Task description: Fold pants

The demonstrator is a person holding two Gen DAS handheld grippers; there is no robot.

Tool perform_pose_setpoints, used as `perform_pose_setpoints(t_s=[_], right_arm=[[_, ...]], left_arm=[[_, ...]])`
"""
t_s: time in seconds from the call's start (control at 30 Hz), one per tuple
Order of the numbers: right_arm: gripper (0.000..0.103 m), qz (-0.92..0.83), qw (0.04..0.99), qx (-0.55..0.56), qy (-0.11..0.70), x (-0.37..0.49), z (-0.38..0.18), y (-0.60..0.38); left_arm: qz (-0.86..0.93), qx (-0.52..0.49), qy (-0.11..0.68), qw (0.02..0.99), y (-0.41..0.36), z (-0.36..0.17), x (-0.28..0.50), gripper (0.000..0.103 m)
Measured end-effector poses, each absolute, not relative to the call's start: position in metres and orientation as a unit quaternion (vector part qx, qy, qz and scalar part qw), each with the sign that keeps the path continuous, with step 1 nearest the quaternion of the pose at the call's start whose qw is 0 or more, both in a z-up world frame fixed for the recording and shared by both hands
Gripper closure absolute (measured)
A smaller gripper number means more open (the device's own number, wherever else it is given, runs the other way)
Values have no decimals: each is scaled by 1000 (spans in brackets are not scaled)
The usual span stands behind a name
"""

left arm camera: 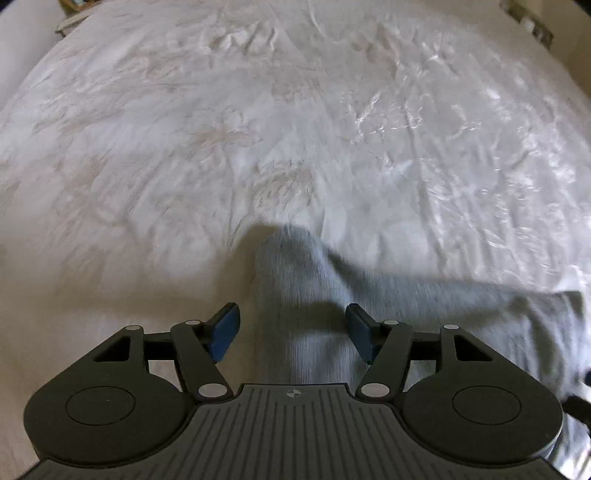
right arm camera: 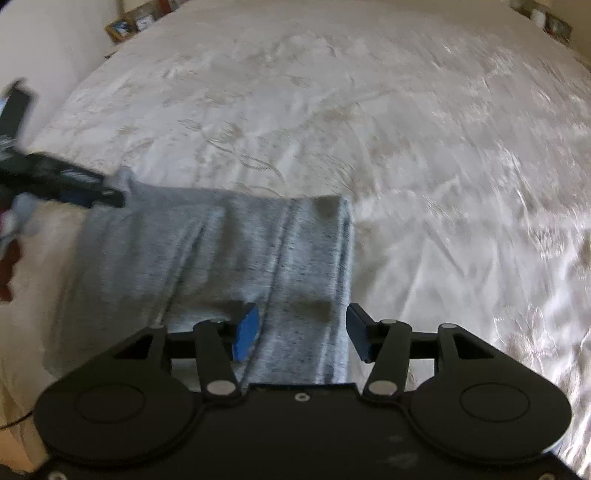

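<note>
The grey pants [right arm camera: 221, 258] lie folded on a white patterned bedspread [right arm camera: 406, 147]. In the left wrist view a grey corner of the pants [left arm camera: 303, 295] lies between and beyond the fingers. My left gripper [left arm camera: 291, 338] is open above that corner. My right gripper [right arm camera: 301, 332] is open above the right edge of the pants. The left gripper also shows in the right wrist view [right arm camera: 107, 192] at the far left corner of the pants. Both views are motion-blurred.
The bedspread [left arm camera: 258, 129] fills most of both views. Framed pictures [right arm camera: 127, 26] stand past the far left edge of the bed. Small items [right arm camera: 550, 22] sit at the far right corner.
</note>
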State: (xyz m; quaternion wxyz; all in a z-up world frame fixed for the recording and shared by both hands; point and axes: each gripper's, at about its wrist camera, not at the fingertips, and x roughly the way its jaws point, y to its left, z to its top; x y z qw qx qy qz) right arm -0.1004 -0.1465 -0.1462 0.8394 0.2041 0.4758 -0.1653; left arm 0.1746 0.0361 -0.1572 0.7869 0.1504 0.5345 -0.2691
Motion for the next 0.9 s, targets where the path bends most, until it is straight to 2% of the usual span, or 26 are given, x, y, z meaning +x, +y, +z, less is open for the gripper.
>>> perform_pose_setpoints(t_s=[0.17,0.23,0.3,0.37,0.4,0.47,0.87,0.9], right_arm=[[23,-150,821,270,480,-97,-165,-164],[21,-139,812,302,480,-96,-174,-169],[10,-134,806,324,476,-93,-184,-171],[4,-121,799,339,482,-90,-194,-170],[0,-117,797,342,483,-88,-199,-169],[0,-113,799,338,485,-83,-203,-166],[0,-93,801,337,486,-76,-211,-167],[3,-86,802,334,488,-76,-211,-168]], left_arm=[[-283,120,563,767,69,-160,143,25],[-286,110,578,756,77,-167,136,22],[-280,102,585,754,86,-172,126,21],[-269,94,593,753,91,-179,122,9],[-264,93,597,752,93,-182,122,6],[-256,92,604,749,92,-188,128,0],[-248,105,602,752,73,-204,135,0],[-246,102,601,753,73,-204,134,0]])
